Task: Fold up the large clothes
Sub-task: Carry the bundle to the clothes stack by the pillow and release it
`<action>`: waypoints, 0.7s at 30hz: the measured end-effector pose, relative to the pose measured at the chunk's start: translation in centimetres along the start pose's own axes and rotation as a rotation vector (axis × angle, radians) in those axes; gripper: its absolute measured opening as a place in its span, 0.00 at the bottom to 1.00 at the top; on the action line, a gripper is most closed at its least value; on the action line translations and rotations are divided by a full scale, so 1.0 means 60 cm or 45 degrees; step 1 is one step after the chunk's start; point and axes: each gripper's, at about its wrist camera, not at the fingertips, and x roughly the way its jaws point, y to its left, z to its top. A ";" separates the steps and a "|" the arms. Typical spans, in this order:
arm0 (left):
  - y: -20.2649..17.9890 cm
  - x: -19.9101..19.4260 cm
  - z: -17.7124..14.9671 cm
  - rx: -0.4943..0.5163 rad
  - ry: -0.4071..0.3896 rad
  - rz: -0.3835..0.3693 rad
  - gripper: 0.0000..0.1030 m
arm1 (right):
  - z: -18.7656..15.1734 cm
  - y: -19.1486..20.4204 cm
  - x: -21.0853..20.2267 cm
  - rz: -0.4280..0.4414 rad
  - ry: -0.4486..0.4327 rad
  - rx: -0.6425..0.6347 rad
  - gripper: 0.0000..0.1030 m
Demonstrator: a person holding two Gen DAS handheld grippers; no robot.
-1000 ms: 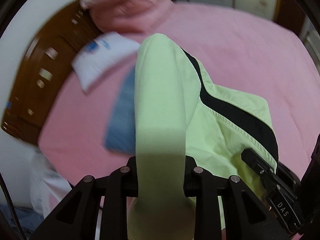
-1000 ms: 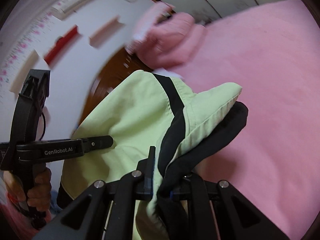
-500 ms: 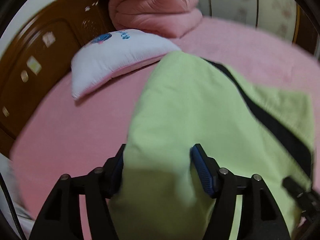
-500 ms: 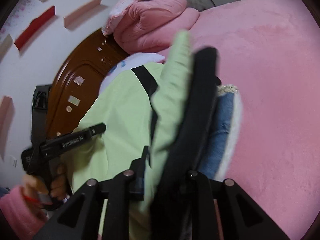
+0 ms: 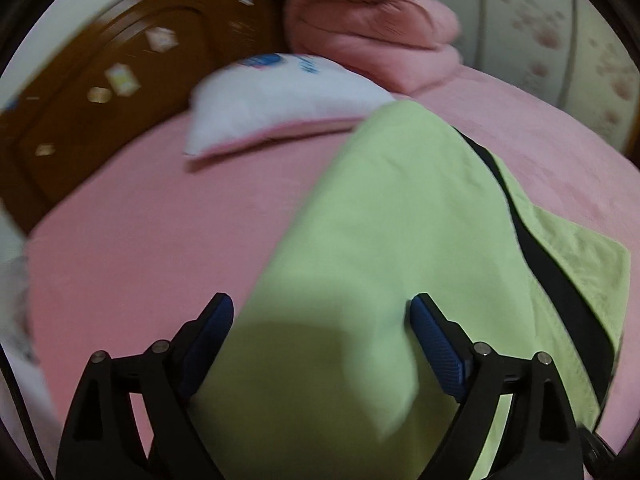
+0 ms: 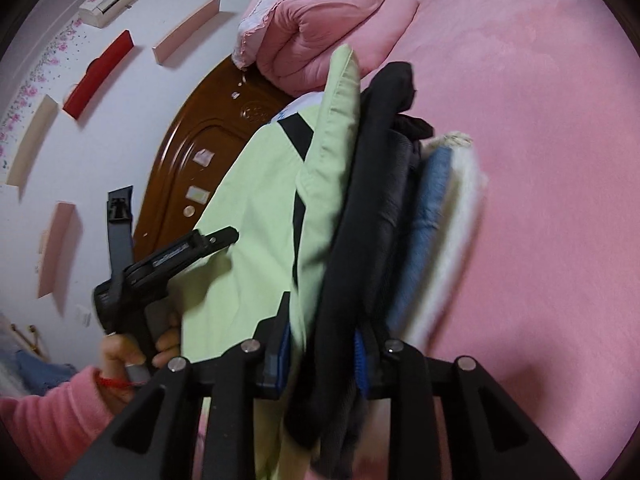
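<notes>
Garment [image 5: 372, 240]: light green cloth with a black stripe [image 5: 560, 280]; lies on the pink bed [image 5: 160, 240], draped toward the left gripper and passing between its jaws.
Garment, right wrist view [image 6: 248, 216]: the same green cloth stands on edge, with black fabric [image 6: 360, 216] folded against it.
Stack beneath [image 6: 436, 216]: blue and white folded pieces lie just beside the black fabric, on the bed.
Left gripper [image 5: 320, 332]: jaws wide and opening; the green cloth lies between the blue pads [image 5: 438, 350]. The right pad meets the cloth edge; the left pad stands clear of it. No clamping visible.
Right gripper [image 6: 320, 344]: jaws at a narrow-to-medium gap and opening; green and black layers run between them. Whether the pads press the cloth cannot be told.
Left hand [image 6: 140, 352]: grips the handle of the left gripper; a pink sleeve [image 6: 44, 420] covers the wrist.
Pillow [image 5: 280, 96]: white, with blue print, at the head of the bed, just beyond the garment's far end.
Quilt [image 5: 372, 36]: pink, folded, behind the pillow.
Headboard [image 5: 100, 112]: dark brown wood, behind the pillow and quilt.
Wall [image 6: 60, 168]: white, carrying short pink and red shelves.
</notes>
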 end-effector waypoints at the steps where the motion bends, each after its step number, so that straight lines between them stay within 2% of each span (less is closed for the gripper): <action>1: -0.009 -0.019 -0.012 -0.006 -0.012 0.086 0.86 | -0.009 -0.001 -0.020 -0.113 0.030 -0.004 0.75; 2: -0.019 -0.035 -0.021 0.009 -0.008 0.139 0.86 | -0.023 -0.005 -0.044 -0.203 0.043 -0.008 0.83; 4: -0.056 -0.085 -0.051 0.089 -0.006 0.309 0.87 | -0.054 -0.017 -0.090 -0.253 0.048 -0.032 0.83; 5: -0.075 -0.113 -0.074 0.120 0.002 0.355 0.90 | -0.082 -0.027 -0.126 -0.321 0.065 -0.046 0.83; 6: -0.088 -0.135 -0.097 0.127 0.019 0.359 0.92 | -0.103 -0.035 -0.152 -0.385 0.080 -0.052 0.83; 8: -0.120 -0.188 -0.165 0.124 0.102 0.277 0.92 | -0.160 -0.055 -0.224 -0.506 0.095 -0.031 0.83; 11: -0.171 -0.258 -0.285 0.149 0.240 0.206 0.92 | -0.240 -0.086 -0.336 -0.616 0.110 0.079 0.84; 15: -0.242 -0.370 -0.448 0.213 0.302 0.152 0.92 | -0.340 -0.115 -0.492 -0.705 0.083 0.181 0.89; 17: -0.286 -0.432 -0.536 0.222 0.377 0.093 0.92 | -0.383 -0.122 -0.565 -0.827 0.086 0.191 0.93; 20: -0.348 -0.526 -0.655 0.273 0.512 -0.036 0.92 | -0.452 -0.128 -0.673 -1.017 0.137 0.140 0.94; 21: -0.365 -0.548 -0.680 0.298 0.543 -0.046 0.92 | -0.475 -0.128 -0.708 -1.073 0.161 0.106 0.94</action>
